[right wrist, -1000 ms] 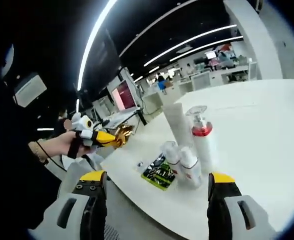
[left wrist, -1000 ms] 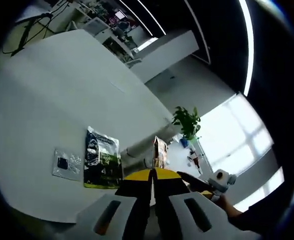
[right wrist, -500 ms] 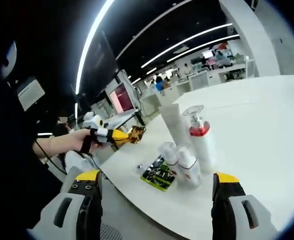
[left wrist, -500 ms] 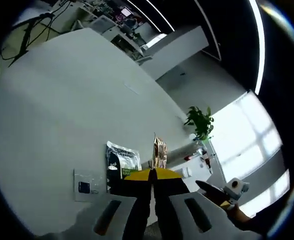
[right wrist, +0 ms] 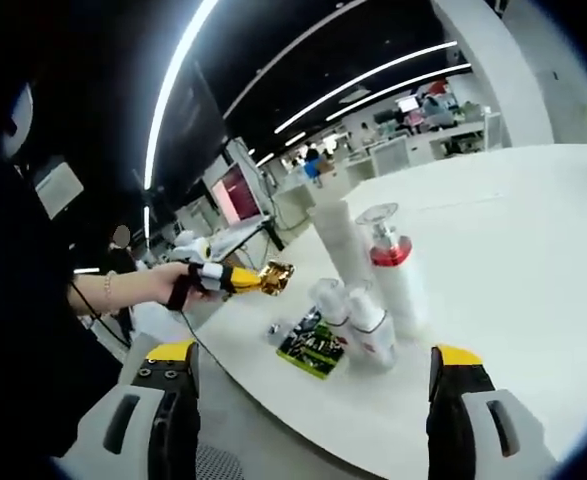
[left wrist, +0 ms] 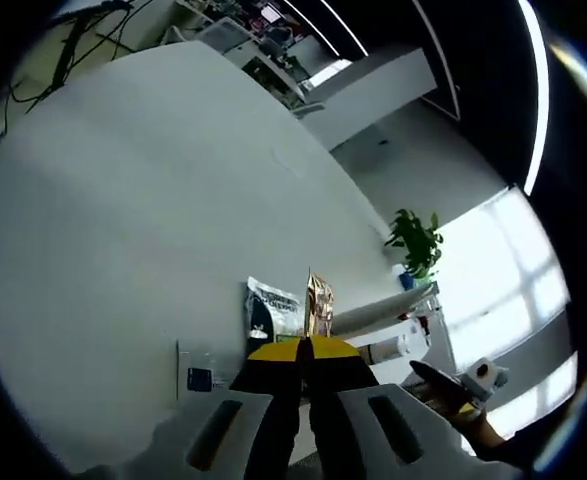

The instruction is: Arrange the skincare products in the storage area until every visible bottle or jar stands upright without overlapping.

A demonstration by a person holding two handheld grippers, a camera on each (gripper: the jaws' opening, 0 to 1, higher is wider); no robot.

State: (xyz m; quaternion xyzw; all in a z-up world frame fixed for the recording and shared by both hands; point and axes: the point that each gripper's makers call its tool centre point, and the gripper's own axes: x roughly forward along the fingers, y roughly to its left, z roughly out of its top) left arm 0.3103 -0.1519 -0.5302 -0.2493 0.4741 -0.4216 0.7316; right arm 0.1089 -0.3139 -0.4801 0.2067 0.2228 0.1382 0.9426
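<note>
Left gripper (left wrist: 305,352) clenched on gold sachet (left wrist: 318,306), lifted above near edge of white table (left wrist: 123,200). In right gripper view same gripper (right wrist: 235,279) comes in from left, person's hand (right wrist: 158,287) behind it, gold sachet (right wrist: 274,276) in air just left of bottle group. Right gripper (right wrist: 313,390) released, jaws spread wide, grasping nothing. On table: red-collared pump bottle (right wrist: 393,275) and white tube (right wrist: 341,243) upright, two small white bottles (right wrist: 358,322) in front, green-black sachet (right wrist: 311,346) flat beside them, small clear packet (left wrist: 201,375) near edge.
</note>
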